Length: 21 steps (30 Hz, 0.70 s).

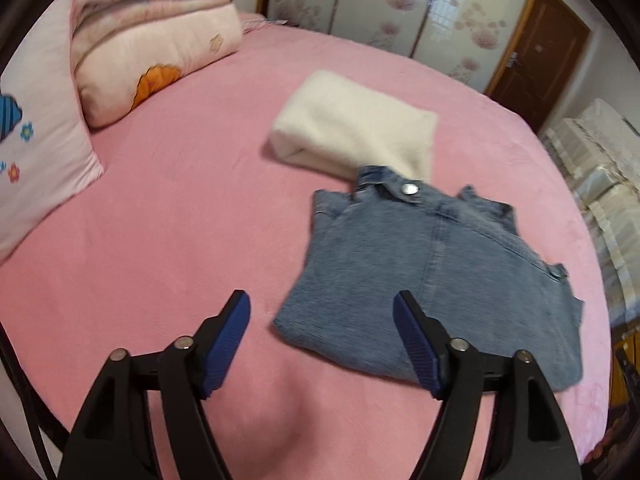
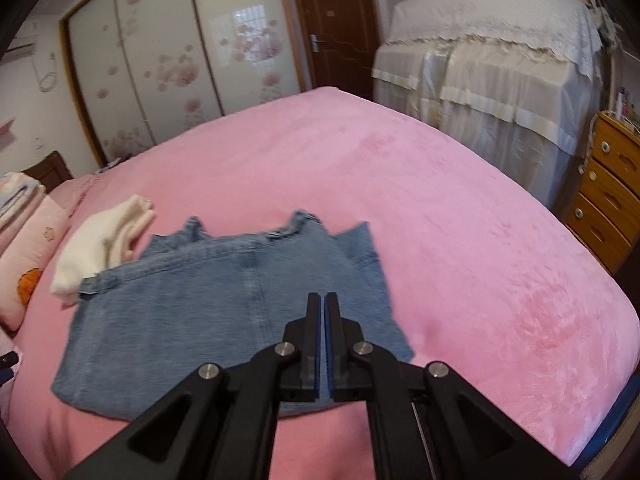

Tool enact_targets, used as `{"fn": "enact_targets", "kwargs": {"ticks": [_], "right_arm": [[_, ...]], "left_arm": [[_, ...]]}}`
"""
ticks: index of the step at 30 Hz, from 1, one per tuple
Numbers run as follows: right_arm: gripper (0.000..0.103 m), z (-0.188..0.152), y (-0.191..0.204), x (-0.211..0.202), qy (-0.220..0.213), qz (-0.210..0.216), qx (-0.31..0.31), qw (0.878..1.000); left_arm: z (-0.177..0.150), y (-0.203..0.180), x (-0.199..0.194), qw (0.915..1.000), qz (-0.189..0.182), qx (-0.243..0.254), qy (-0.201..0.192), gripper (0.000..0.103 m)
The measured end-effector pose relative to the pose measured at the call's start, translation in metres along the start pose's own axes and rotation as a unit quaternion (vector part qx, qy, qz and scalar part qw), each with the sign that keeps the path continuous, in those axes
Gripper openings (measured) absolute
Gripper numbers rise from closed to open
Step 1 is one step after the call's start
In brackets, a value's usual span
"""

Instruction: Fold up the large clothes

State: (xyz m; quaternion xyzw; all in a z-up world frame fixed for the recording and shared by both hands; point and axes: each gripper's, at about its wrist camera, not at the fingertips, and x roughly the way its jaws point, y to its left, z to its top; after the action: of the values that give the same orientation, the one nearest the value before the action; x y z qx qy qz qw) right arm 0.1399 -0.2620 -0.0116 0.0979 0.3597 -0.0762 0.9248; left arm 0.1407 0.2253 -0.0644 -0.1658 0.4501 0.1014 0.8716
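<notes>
Folded blue jeans [image 1: 436, 280] lie flat on the pink bed [image 1: 180, 208], waistband with its metal button toward the far side. My left gripper [image 1: 322, 306] hovers above the near left corner of the jeans, its jaws wide apart with nothing between them. In the right wrist view the same jeans [image 2: 200, 312] spread below my right gripper [image 2: 323, 298]. Its blue pads are pressed together and hold nothing, raised over the jeans' near edge. A folded cream garment [image 1: 352, 124] rests just beyond the waistband, touching it.
Pink pillows and a folded quilt [image 1: 148, 40] are piled at the bed's far left. Past the bed stand a flowered wardrobe [image 2: 160, 68], a brown door [image 2: 336, 24], a cloth-covered piece of furniture [image 2: 492, 80] and a wooden drawer chest [image 2: 608, 184] on the right.
</notes>
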Motion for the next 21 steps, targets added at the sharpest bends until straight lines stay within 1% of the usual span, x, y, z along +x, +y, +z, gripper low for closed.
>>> {"fn": "enact_targets", "kwargs": {"ticks": [3,4,5,6,7,8,10,15,17,21], "right_arm": [[0.005,0.003,0.021,-0.018,-0.008,0.022,-0.015,1.0],[0.013,0.003,0.027,-0.023,-0.01,0.028,-0.019,0.999],[0.025,0.001,0.036,-0.028,-0.013,0.033,-0.026,0.999],[0.032,-0.002,0.043,-0.033,-0.017,0.037,-0.031,0.999],[0.041,-0.004,0.048,-0.037,-0.02,0.04,-0.034,0.998],[0.043,-0.008,0.055,-0.043,-0.027,0.047,-0.037,0.998],[0.043,-0.018,0.066,-0.05,-0.033,0.057,-0.045,0.997],[0.043,-0.045,0.089,-0.056,-0.025,0.085,-0.054,0.995],[0.043,-0.059,0.097,-0.056,-0.019,0.092,-0.062,0.994],[0.043,-0.082,0.112,-0.05,-0.001,0.105,-0.079,0.991]], "left_arm": [[-0.004,-0.014,-0.023,0.9997,-0.011,0.016,-0.012,0.078],[-0.007,-0.018,-0.03,0.9996,-0.016,0.019,-0.015,0.078],[-0.01,-0.022,-0.035,0.9994,-0.024,0.021,-0.016,0.079],[-0.013,-0.025,-0.039,0.999,-0.036,0.021,-0.014,0.079],[-0.017,-0.028,-0.042,0.9985,-0.049,0.021,-0.01,0.079],[-0.021,-0.03,-0.044,0.9978,-0.062,0.022,-0.006,0.079],[-0.031,-0.035,-0.046,0.9968,-0.076,0.025,0.0,0.079],[-0.059,-0.041,-0.03,0.9934,-0.109,0.014,0.032,0.079],[-0.072,-0.039,-0.016,0.992,-0.116,0.004,0.05,0.079],[-0.093,-0.034,0.013,0.9891,-0.117,-0.016,0.087,0.079]]}}
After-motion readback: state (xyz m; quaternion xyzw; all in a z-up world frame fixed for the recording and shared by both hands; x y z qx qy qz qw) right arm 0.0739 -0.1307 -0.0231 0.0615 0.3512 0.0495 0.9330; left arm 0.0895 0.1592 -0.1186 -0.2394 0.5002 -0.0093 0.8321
